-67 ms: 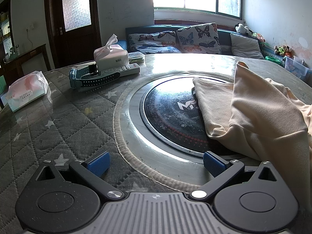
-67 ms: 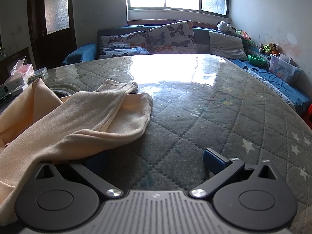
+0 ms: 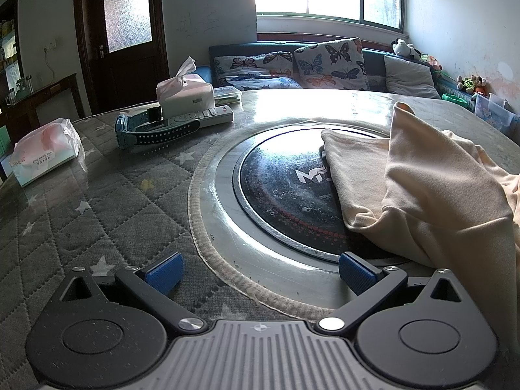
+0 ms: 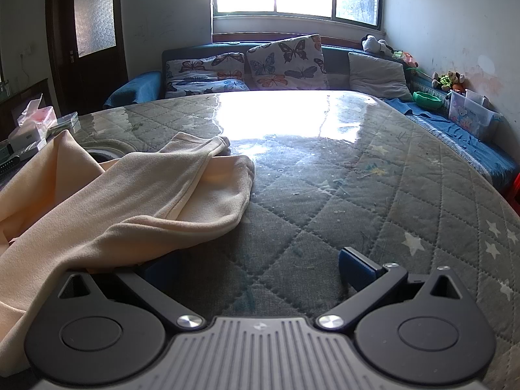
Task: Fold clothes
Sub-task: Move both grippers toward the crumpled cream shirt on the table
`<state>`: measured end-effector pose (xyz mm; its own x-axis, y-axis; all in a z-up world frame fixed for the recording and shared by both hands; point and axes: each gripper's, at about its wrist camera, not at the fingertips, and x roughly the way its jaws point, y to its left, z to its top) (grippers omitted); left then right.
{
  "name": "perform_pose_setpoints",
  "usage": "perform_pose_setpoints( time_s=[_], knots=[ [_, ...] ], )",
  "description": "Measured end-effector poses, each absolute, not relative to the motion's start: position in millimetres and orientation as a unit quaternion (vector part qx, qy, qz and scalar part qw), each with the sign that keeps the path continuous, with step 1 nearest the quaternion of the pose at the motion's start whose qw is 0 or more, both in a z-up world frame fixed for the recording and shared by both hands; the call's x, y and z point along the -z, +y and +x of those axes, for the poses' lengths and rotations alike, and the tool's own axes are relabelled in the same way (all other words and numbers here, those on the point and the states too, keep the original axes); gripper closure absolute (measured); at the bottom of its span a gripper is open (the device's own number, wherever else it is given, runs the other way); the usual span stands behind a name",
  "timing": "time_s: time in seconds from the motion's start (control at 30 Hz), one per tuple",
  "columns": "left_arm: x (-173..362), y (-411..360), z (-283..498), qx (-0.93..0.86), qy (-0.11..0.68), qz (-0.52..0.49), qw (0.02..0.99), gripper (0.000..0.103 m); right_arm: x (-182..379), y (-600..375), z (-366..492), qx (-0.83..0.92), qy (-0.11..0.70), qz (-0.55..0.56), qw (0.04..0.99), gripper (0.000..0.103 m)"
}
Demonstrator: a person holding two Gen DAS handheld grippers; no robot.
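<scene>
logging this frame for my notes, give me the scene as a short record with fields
surface: quilted star-print table cover under clear sheet
garment: cream cloth, crumpled, partly over the round black hob
left claw: open, holding nothing, above the hob rim
right claw: open, cloth draped over its left side
clutter: two tissue packs, remote, blue watch, far left of table
fold state: not yet folded

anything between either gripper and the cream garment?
Nothing visible. The left gripper, jaws open, has only bare table and the inset round plate between it and the cream garment. The right gripper, jaws open, already has cloth draped over its left side.
</scene>
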<state>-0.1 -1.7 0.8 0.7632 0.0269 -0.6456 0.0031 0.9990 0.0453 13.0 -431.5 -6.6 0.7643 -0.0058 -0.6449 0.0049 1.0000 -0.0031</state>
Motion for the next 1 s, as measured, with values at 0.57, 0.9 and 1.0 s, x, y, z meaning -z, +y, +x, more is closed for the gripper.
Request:
perform_pose_setpoints(
  time_s=[0.57,0.9,1.0],
  knots=[
    [-8,-15,-1,-0.021,0.366,0.033,0.93,0.0,7,-433,11,-0.004,0.348,0.0,0.937,0.0],
    [-14,-29,-7,-0.014,0.372,0.04,0.927,0.0,3,-434,-7,-0.013,0.36,0.0,0.933,0.0],
    [-16,-31,-10,-0.011,0.374,0.037,0.927,0.0,1,-434,-15,-0.015,0.362,0.004,0.932,0.0]
  ],
)
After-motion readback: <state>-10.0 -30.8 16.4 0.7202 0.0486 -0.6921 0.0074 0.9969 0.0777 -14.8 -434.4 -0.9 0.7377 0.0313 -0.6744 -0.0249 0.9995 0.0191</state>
